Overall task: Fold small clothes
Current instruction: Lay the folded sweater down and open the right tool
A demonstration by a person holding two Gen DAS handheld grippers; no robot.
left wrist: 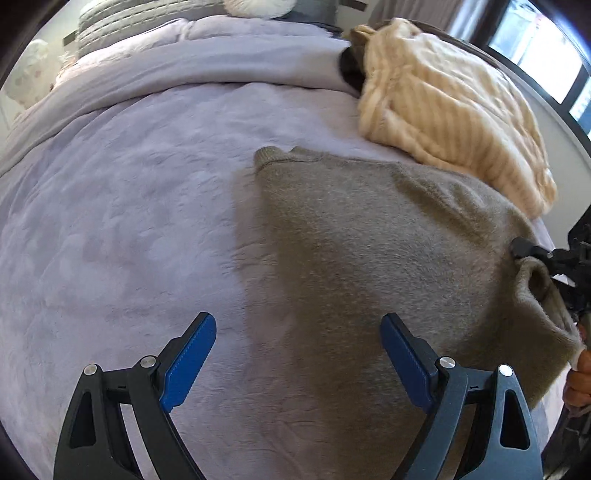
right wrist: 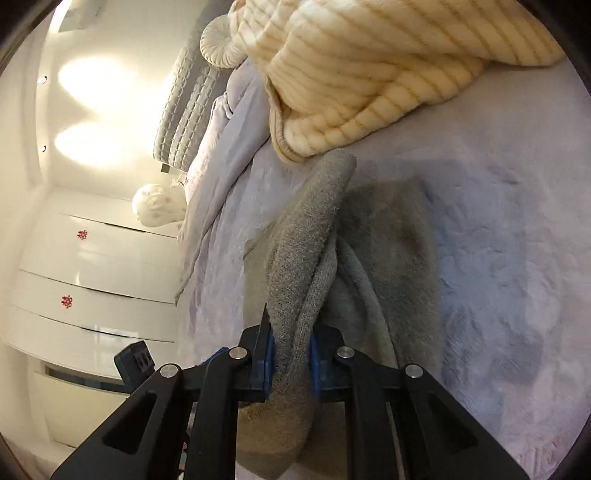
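A grey-brown knit garment (left wrist: pixel 369 236) lies spread on the lavender bed cover (left wrist: pixel 129 206). My left gripper (left wrist: pixel 298 332) is open and empty, hovering above the garment's near left edge, its blue pads wide apart. My right gripper (right wrist: pixel 290 354) is shut on a bunched fold of the garment (right wrist: pixel 306 258) and lifts it off the bed. In the left wrist view the right gripper (left wrist: pixel 524 253) shows at the garment's right edge, pinching the cloth.
A cream striped fluffy blanket (left wrist: pixel 443 107) lies at the bed's far right, next to the garment; it also shows in the right wrist view (right wrist: pixel 362 70). Pillows (left wrist: pixel 122 22) sit at the headboard. White drawers (right wrist: pixel 92 280) stand beside the bed. A window (left wrist: pixel 543 48) is at the right.
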